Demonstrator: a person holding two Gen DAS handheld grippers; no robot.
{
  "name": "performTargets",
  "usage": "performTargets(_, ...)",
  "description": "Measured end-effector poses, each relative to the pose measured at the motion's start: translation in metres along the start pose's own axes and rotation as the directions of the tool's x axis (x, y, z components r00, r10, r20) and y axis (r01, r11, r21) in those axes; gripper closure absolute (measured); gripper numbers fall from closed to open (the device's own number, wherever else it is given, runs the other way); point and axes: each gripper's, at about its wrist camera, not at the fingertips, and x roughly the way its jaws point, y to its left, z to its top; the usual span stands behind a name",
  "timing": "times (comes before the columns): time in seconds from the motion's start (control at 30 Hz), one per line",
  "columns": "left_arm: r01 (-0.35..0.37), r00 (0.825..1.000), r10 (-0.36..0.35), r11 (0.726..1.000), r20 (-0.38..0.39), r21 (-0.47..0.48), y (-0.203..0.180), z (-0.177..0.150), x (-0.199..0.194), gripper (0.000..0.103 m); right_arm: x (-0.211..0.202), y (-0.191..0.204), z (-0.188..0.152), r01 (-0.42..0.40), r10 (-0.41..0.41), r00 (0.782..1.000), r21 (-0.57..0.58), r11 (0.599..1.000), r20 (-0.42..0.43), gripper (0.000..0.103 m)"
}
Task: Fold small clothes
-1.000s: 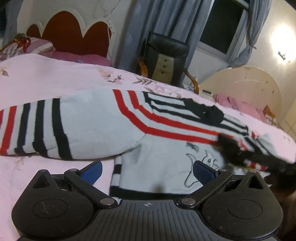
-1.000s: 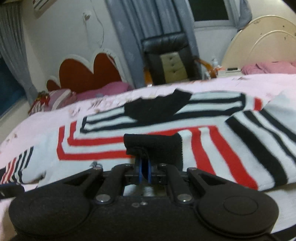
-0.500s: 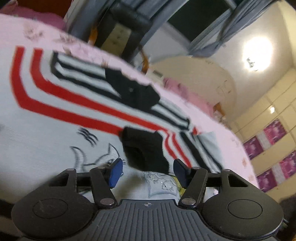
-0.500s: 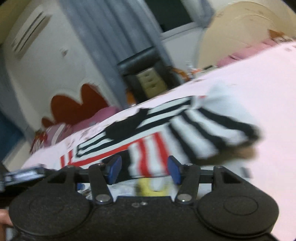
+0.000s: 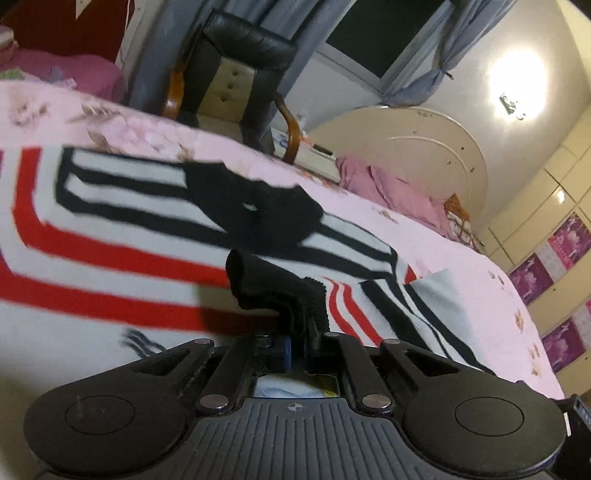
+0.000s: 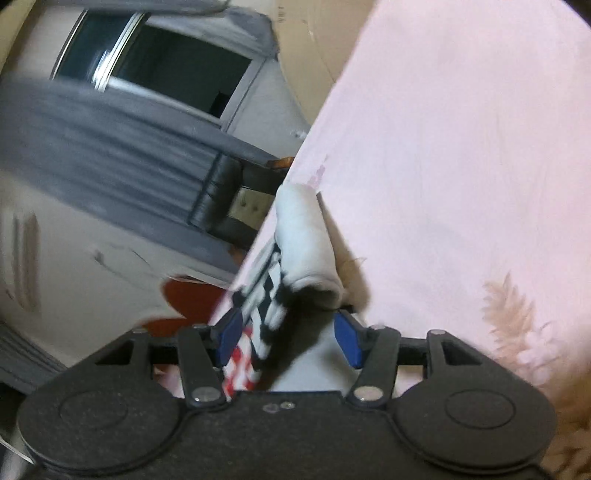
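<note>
- My left gripper [image 5: 299, 345] is clenched on the black cuff [image 5: 275, 286] of the striped sweater [image 5: 110, 266]; the jaws have just been closing, and the knit is now pinched between the blue pads with no gap showing.
- The cuff stands up from my left jaws as a rumpled black tube that leans ahead and to the left of them.
- Beyond the cuff, the sweater lies spread on the pink floral bedspread [image 5: 461, 266], its red bands running off to the left of my left jaws and its black and white bands ahead of them.
- The black collar [image 5: 258, 210] sits straight ahead of my left jaws, past the cuff.
- To the right of my left jaws a striped sleeve [image 5: 413, 306] lies on the bedspread.
- My right gripper [image 6: 288, 338] is released: the blue pads stand apart, having opened within the last second.
- A fold of the sweater, white on top with black, white and red stripes beneath, lies in the gap, nearer the left pad [image 6: 229, 334] and clear of the right pad [image 6: 349, 343].
- That view is rolled and blurred, so I cannot tell whether the cloth brushes the left pad.
- Far ahead of my left jaws stands a black armchair [image 5: 236, 70] by grey curtains [image 5: 284, 14].
</note>
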Motion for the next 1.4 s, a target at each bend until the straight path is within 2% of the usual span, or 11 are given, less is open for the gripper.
performTargets(0.23,-0.044,0.999,0.044,0.999,0.014,0.002,0.036,0.01,-0.022,0.098,0.018,-0.018,0.002,-0.067,0.075,0.997,0.181,0.981,-0.036,0.046)
performTargets(0.47,-0.047,0.999,0.047,0.999,-0.003,-0.023,0.055,-0.004,-0.018,0.098,0.036,-0.032,0.002,-0.06,0.07,0.997,0.269,0.961,-0.028,0.046)
performTargets(0.87,-0.055,0.998,0.055,0.998,-0.001,-0.025,0.062,-0.001,-0.014,0.098,0.043,-0.031,-0.003,-0.062,0.08,0.996,0.301,0.952,-0.048,0.045)
performTargets(1.0,-0.052,0.999,0.052,0.998,0.003,-0.031,0.065,-0.002,-0.014,0.098,0.049,-0.024,-0.001,-0.009,0.027,0.997,0.235,0.972,-0.073,0.052)
performTargets(1.03,-0.055,0.998,0.055,0.998,0.016,-0.03,0.065,-0.001,-0.016,0.098,0.049,-0.024,0.003,0.007,0.007,0.998,0.224,0.975,-0.061,0.06)
performTargets(1.07,-0.061,0.998,0.061,0.998,0.032,-0.025,0.065,0.0,-0.018,0.098,0.047,-0.022,0.006,0.033,-0.025,0.999,0.198,0.98,-0.045,0.087)
performTargets(1.1,-0.075,0.996,0.075,0.997,0.038,-0.01,0.064,0.0,-0.019,0.098,0.045,-0.019,0.008,0.055,-0.05,0.998,0.155,0.986,-0.04,0.094)
performTargets(1.17,-0.1,0.995,0.1,0.995,0.01,0.008,0.063,-0.002,-0.013,0.098,0.045,-0.012,0.008,0.088,-0.084,0.995,0.067,0.994,-0.062,0.094)
performTargets(1.27,-0.094,0.996,0.094,0.996,0.002,0.002,0.068,-0.004,-0.009,0.098,0.047,-0.001,0.003,0.187,-0.197,0.975,-0.101,0.977,-0.106,0.094)
performTargets(1.33,-0.083,0.997,0.083,0.997,0.004,-0.001,0.071,-0.004,-0.009,0.098,0.034,0.011,0.004,0.192,-0.209,0.975,-0.197,0.961,-0.071,0.084)
performTargets(1.4,-0.075,0.997,0.075,0.997,0.006,0.003,0.072,-0.005,-0.009,0.098,0.024,0.02,0.01,0.191,-0.205,0.978,-0.275,0.942,-0.024,0.081)
